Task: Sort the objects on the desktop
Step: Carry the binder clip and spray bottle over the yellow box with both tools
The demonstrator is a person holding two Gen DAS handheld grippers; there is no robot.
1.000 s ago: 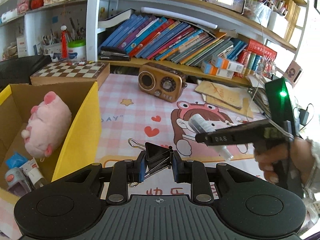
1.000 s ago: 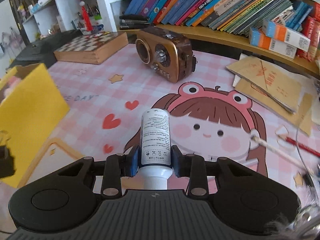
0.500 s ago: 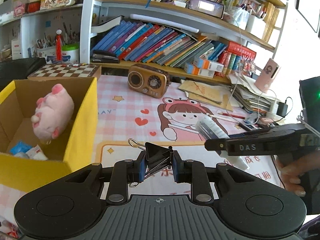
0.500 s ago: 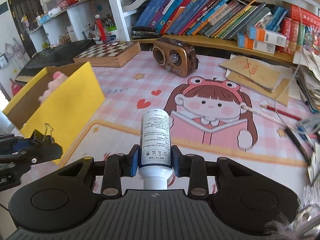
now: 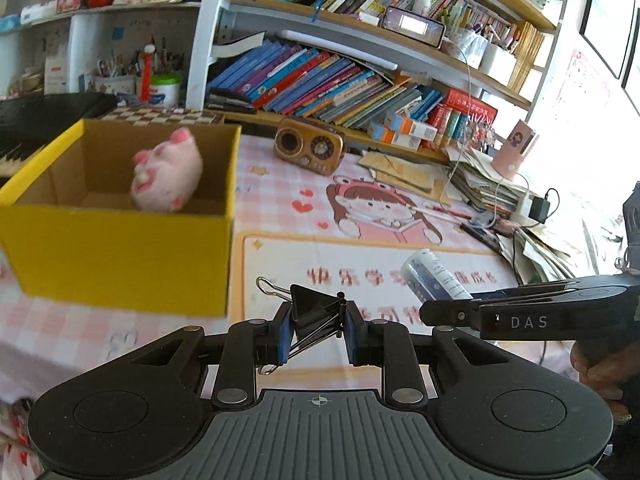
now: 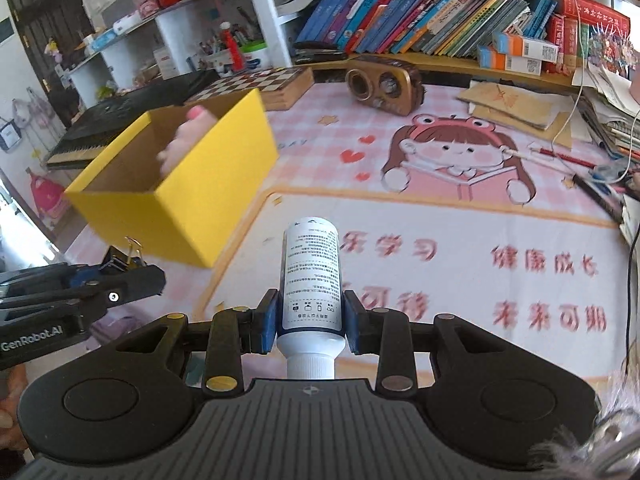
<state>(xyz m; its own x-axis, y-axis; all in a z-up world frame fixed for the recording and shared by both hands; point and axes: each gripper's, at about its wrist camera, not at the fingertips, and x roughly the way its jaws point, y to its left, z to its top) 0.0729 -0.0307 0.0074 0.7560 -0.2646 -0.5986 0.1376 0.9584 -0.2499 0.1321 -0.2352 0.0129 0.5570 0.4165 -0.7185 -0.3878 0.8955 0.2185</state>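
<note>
Left hand-held gripper: closed narrow on a black binder clip, blue pads pressing its two sides; one wire handle sticks out up-left, the other is partly hidden under the left finger.
Right hand-held gripper: clamped on a white bottle just above its cap, held above the desk; the cap end is cut off behind the gripper body, and the label print is too small to read.
Right gripper from the left view: only its side shows, with the bottle's end poking past it; the holding hand is cut off at the frame edge.
Desk: covered by a pink checked mat with a cartoon girl; the red characters are blurred.
Yellow cardboard box: left of both grippers, open-topped, edges smeared by blur.
Pink plush toy: inside the box, lower half hidden by the front wall.
Box floor: hidden by the walls.
Retro radio: behind the mat's cartoon, near the shelf.
Chessboard case: beyond the box, partly hidden by it.
Bookshelf: slanted books; titles illegible.
</note>
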